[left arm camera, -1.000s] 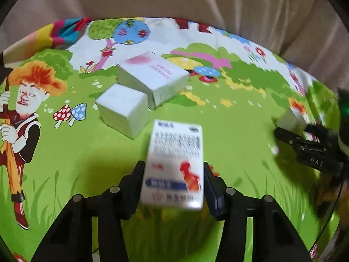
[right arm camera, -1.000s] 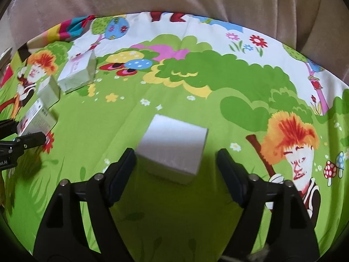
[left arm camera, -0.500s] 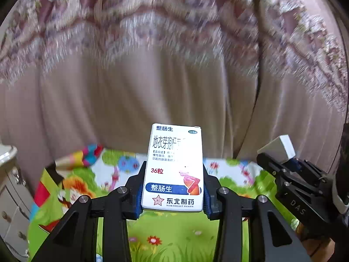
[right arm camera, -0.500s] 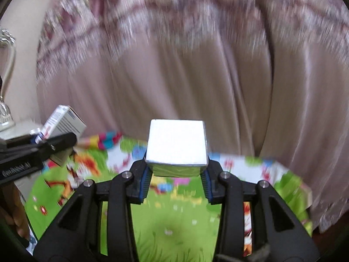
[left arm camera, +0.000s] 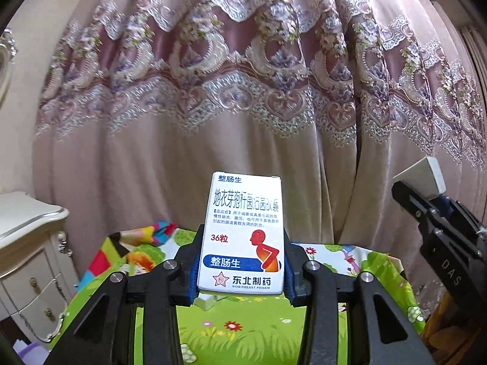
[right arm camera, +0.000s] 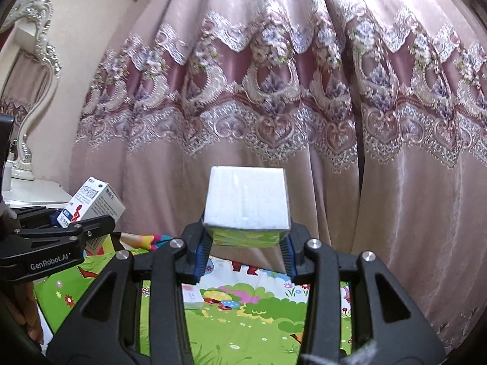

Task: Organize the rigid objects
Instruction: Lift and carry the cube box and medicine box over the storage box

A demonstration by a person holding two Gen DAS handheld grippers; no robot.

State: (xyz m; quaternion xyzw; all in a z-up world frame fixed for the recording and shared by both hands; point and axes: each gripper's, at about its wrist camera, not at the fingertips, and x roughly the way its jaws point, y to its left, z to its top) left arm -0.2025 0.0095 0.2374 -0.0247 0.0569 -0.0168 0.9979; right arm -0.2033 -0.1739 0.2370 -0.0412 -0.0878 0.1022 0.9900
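The left gripper (left arm camera: 242, 269) holds a white medicine box (left arm camera: 243, 234) upright between its jaws, and the blue pads press on both long sides of the box. The box has blue Chinese text, a red figure of a bending person and a blue band near the bottom. It is lifted clear above the bench (left arm camera: 258, 334), which is covered with a bright green cartoon cloth with flowers and trees.

The right gripper (right arm camera: 245, 254) holds a plain white cube-shaped box (right arm camera: 246, 197). Its jaws have just been closing and now they clamp the lower part of the box, so most of it stands above the pads. This box is also in the air, over the far part of the bench.

Each gripper is visible in the view of the other one, at the side, with its box. A small white box (right arm camera: 192, 298) lies on the cloth below the right gripper.

Behind the bench hangs a pink curtain (left arm camera: 243, 91) with an embroidered lace band. At the left stands a cream dresser (left arm camera: 30, 258) with drawers.
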